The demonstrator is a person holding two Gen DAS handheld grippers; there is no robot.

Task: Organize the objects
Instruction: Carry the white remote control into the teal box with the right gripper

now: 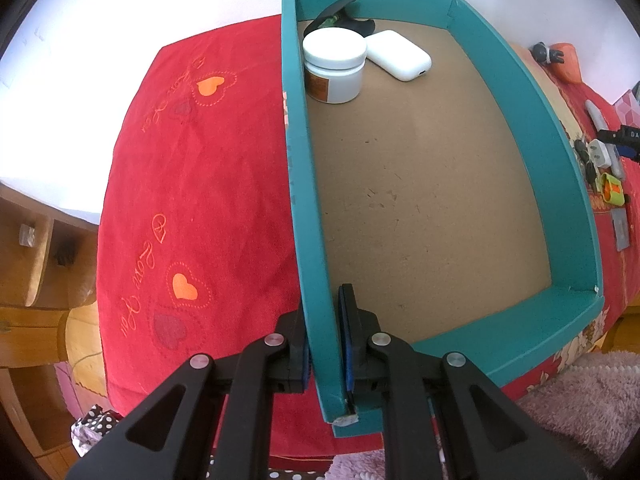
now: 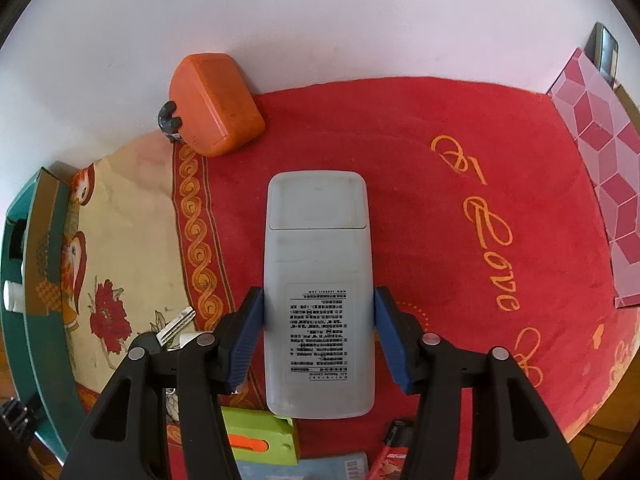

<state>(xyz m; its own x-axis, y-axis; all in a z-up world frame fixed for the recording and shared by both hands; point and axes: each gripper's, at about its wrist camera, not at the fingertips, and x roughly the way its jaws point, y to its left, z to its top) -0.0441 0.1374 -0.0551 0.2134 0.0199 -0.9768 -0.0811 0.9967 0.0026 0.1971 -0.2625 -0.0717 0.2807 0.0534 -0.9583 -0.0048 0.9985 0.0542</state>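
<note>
Red plush cloth (image 2: 400, 128) underlies both: left gripper (image 1: 323, 344) pinches the teal cardboard box (image 1: 520, 128) wall; right gripper (image 2: 319, 336) straddles a smooth grey remote (image 2: 318, 240), pads at its sides.

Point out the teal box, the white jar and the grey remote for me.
teal box (image 1: 532, 128), left wrist view, inner face of its right wall.
white jar (image 1: 334, 49), left wrist view, middle of its lid.
grey remote (image 2: 318, 252), right wrist view, middle of its back.

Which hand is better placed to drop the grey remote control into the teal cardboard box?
Right. The right gripper already straddles the grey remote control, while the left gripper is clamped on the teal cardboard box's wall.
</note>
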